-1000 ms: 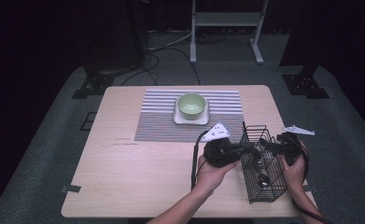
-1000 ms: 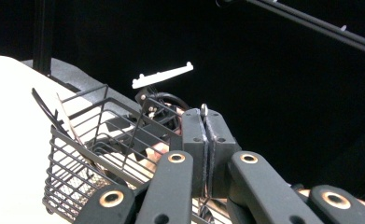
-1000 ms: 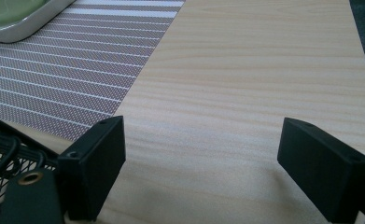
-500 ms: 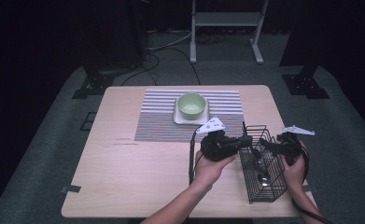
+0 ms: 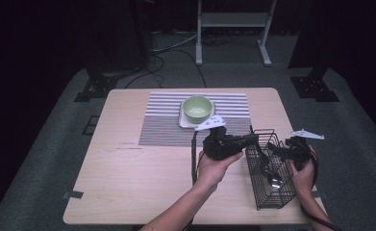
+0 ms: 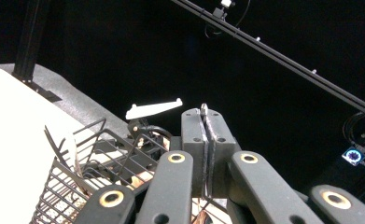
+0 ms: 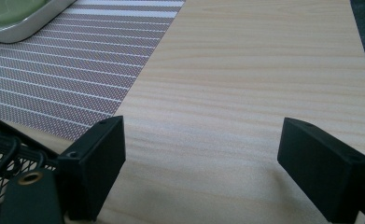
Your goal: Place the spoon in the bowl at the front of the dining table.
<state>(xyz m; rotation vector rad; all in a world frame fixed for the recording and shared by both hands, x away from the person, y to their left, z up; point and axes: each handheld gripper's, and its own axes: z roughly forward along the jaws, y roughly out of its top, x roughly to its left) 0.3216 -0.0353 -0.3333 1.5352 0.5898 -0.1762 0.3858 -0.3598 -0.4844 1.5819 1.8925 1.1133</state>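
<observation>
Wooden bench (image 5: 128,173); green bowl (image 5: 197,108) on striped mat (image 5: 166,120) at back. Left hand-held gripper (image 6: 204,140) w/ jaws together, pinching a thin metal piece over wire basket (image 5: 272,192) at right, spoon (image 5: 273,179) inside. Right hand-held gripper (image 7: 201,163) jaws apart beside basket.

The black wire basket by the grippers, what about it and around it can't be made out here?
- High view: the cutlery in the black wire basket is small and dark; apart from one spoon bowl, pieces cannot be counted.
- Left gripper view: the shut left gripper pinches something thin; its jaws hide what.
- Right gripper view: the green bowl is cut off by the top edge.
</observation>
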